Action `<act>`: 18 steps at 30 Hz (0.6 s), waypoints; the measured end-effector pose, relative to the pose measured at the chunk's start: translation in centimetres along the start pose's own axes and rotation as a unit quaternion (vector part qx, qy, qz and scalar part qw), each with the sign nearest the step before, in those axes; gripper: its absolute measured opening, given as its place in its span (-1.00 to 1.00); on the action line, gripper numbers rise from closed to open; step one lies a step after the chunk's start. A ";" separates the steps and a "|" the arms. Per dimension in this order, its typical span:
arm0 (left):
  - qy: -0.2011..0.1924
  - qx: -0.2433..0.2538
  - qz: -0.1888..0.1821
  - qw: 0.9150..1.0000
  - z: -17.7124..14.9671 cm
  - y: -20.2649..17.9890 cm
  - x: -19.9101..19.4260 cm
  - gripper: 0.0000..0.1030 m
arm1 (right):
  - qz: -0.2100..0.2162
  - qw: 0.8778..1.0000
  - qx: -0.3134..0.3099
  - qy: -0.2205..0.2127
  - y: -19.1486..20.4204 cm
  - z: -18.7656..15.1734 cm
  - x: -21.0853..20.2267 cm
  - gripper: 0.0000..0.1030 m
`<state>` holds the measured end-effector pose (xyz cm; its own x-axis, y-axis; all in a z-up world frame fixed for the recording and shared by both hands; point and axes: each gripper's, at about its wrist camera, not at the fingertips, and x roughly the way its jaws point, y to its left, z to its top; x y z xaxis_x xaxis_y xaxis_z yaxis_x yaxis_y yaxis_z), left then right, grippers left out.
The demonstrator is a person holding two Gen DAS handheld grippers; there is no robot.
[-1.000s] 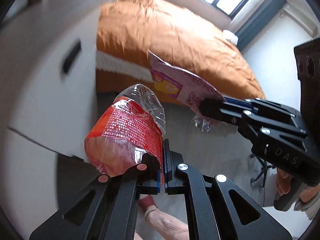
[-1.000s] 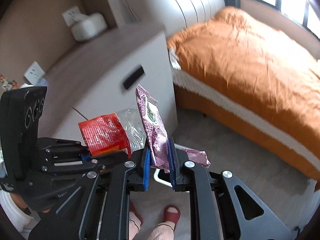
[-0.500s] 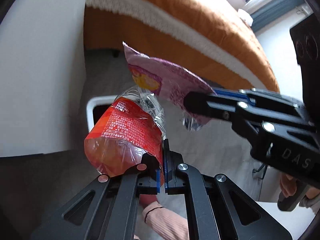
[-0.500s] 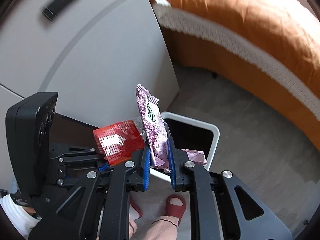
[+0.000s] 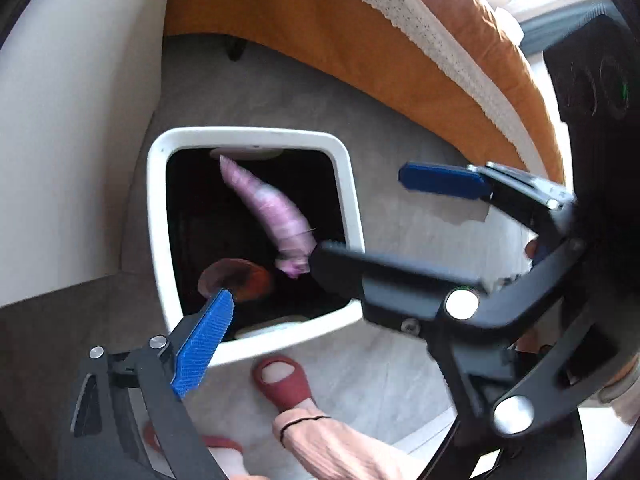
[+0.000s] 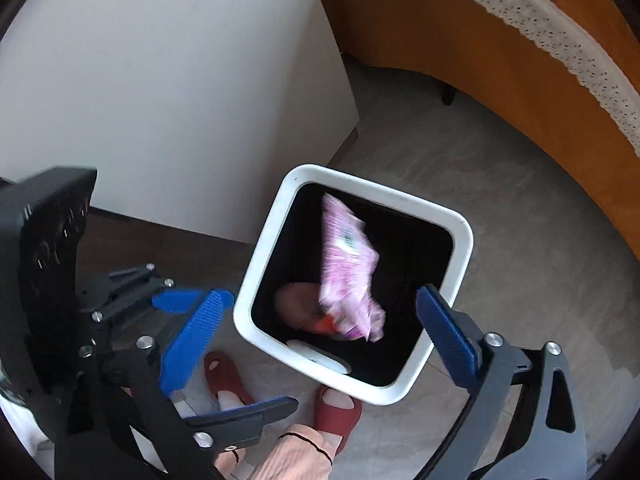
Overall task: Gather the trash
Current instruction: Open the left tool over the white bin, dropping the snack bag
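A white-rimmed square trash bin [image 5: 256,136] [image 6: 460,236] with a black inside stands on the floor below both grippers. A pink wrapper [image 5: 268,208] [image 6: 348,268], blurred, is falling inside the bin. A red wrapper [image 5: 244,280] [image 6: 300,308] lies lower inside it. My left gripper is open and empty above the bin's near left corner; only its left blue pad [image 5: 202,344] shows in its own view, and it also appears in the right wrist view [image 6: 200,356]. My right gripper [image 6: 320,340] is open and empty over the bin, and shows in the left wrist view [image 5: 384,220].
A white cabinet side [image 6: 180,80] stands just left of the bin. A bed with an orange cover and white lace trim [image 5: 400,40] [image 6: 540,40] runs behind and to the right. The person's feet in red slippers [image 5: 284,380] [image 6: 336,404] stand at the bin's near edge on the grey floor.
Both grippers tilted down over the bin and opened. The red wrapper and the pink wrapper left the jaws and dropped into the bin.
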<state>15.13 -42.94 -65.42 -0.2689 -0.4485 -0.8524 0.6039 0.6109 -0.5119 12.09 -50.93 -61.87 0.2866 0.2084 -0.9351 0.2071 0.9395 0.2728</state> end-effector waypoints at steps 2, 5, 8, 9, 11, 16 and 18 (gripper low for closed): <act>-0.008 -0.002 0.004 1.000 -0.2 0.3 -0.5 0.90 | -0.005 1.000 0.007 -0.005 -0.3 -0.2 -0.3 0.91; -0.021 -0.016 -0.002 1.000 -0.3 0.5 -1.4 0.91 | -0.026 0.999 0.003 -0.029 -0.3 -0.2 -2.0 0.91; -0.036 -0.023 0.007 0.999 -0.2 -0.3 -3.0 0.91 | -0.038 0.998 0.003 -0.055 0.3 -0.2 -4.6 0.91; -0.041 -0.024 0.009 0.999 -0.3 -0.2 -3.6 0.91 | -0.043 0.997 0.003 -0.068 0.5 -0.2 -6.0 0.91; -0.054 -0.025 0.019 0.998 -0.2 -1.1 -5.5 0.91 | -0.047 0.995 0.005 -0.087 1.0 -0.2 -8.5 0.91; -0.091 -0.019 0.011 0.996 0.2 -4.5 -11.5 0.91 | -0.060 0.986 0.009 -0.153 2.5 -0.1 -15.8 0.91; -0.115 -0.010 0.008 0.993 0.2 -6.5 -14.7 0.91 | -0.072 0.979 0.008 -0.190 3.3 -0.1 -19.1 0.91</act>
<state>15.30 -40.42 -49.51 -0.0795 -0.5738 -0.8151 0.5918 0.6308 -0.5018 7.24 -51.82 -43.18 0.5808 -0.0452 -0.8128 0.2852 0.9465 0.1512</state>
